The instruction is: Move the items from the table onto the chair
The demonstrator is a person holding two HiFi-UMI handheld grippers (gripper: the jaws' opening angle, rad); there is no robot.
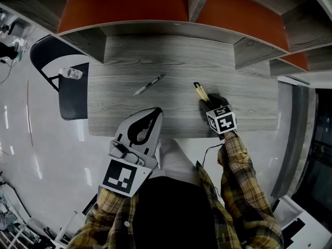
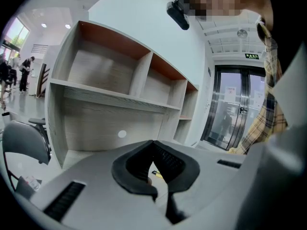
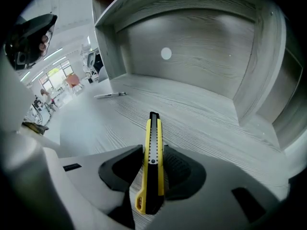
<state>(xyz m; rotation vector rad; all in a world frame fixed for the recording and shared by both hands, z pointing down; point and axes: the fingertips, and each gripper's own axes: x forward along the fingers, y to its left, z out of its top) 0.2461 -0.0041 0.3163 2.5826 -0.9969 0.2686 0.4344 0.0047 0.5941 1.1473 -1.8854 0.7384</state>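
The right tool points steeply down at the counter, and its jaws stand apart, one on each side of the yellow utility knife. The knife lies flat on the counter, and I cannot see the pads press on it. The left tool hangs over the near edge of the counter with jaws together and nothing in them. A pen lies on the counter between the knife and the chair, apart from both. On the chair seat lies a small bottle. Behind the counter rises a shelf unit.
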